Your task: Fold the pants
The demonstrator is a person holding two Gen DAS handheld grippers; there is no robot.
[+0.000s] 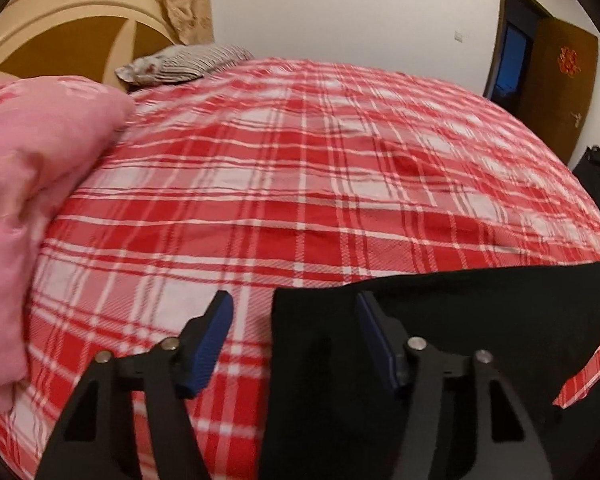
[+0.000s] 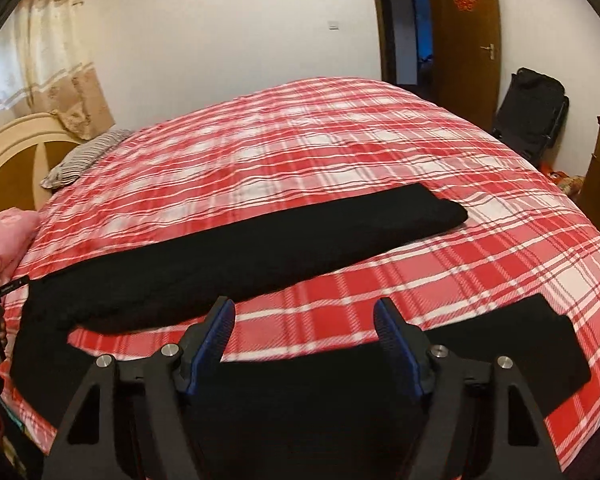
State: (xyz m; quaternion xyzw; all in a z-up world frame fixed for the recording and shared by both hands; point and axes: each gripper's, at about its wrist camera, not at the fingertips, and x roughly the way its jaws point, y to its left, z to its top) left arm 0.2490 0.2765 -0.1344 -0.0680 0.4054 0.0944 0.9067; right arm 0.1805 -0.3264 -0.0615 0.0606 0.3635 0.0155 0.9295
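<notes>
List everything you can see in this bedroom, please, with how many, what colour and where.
Pants: one, black, spread on the bed, legs apart.
Bedspread: one, red and white plaid, covering the bed.
Quilt: one, pink, bunched at the bed's left.
Pillow: one, striped grey, by the headboard.
Headboard: one, cream and brown, far left.
Curtain: one, beige, behind the headboard.
Door: one, brown, open, far wall.
Chair: one, black, beside the door.
Left claw: open, at the pants' edge.
Right claw: open, above the near leg.
</notes>
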